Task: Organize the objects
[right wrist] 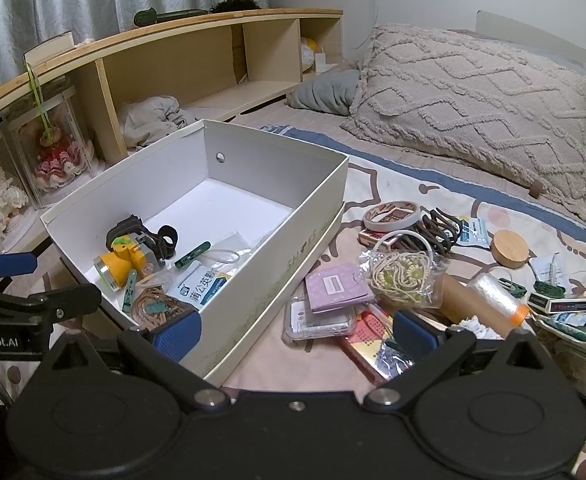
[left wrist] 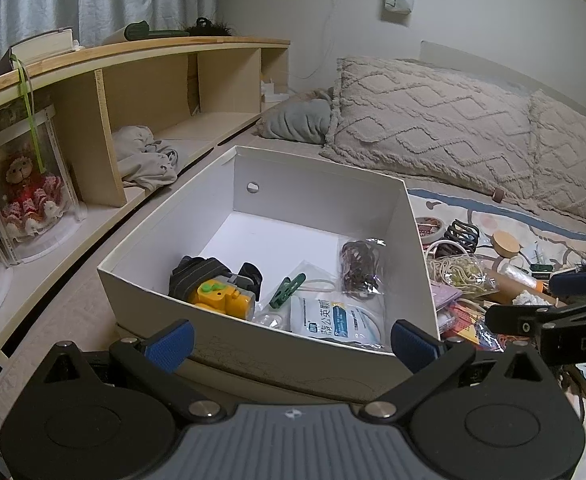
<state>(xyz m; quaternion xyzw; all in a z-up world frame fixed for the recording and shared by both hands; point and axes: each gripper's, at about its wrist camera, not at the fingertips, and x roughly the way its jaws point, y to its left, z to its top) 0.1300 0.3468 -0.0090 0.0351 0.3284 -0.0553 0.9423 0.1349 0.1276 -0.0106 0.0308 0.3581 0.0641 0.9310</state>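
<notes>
A white cardboard box [left wrist: 333, 196] [right wrist: 277, 148] stands open on the bed. Inside lie a yellow headlamp [left wrist: 219, 298] [right wrist: 119, 266], a green clothespin [left wrist: 287, 284] [right wrist: 192, 255], a white packet with blue print [left wrist: 339, 318] [right wrist: 203, 280] and a bag of dark bands [left wrist: 359, 266]. My left gripper [left wrist: 291, 344] hangs open at the box's near wall, empty. My right gripper [right wrist: 297, 330] is open and empty over loose items right of the box: a purple card [right wrist: 339, 286], a bag of beads [right wrist: 401, 274], a tape roll [right wrist: 391, 214], a cardboard tube [right wrist: 481, 308].
A low wooden shelf [left wrist: 165, 76] [right wrist: 213, 52] runs along the left with doll cases [left wrist: 29, 200] and a crumpled cloth [right wrist: 153, 116]. Textured pillows [left wrist: 433, 120] [right wrist: 473, 96] lie at the back. A round wooden lid [right wrist: 511, 248] and a dark hair claw [left wrist: 461, 236] sit among the clutter.
</notes>
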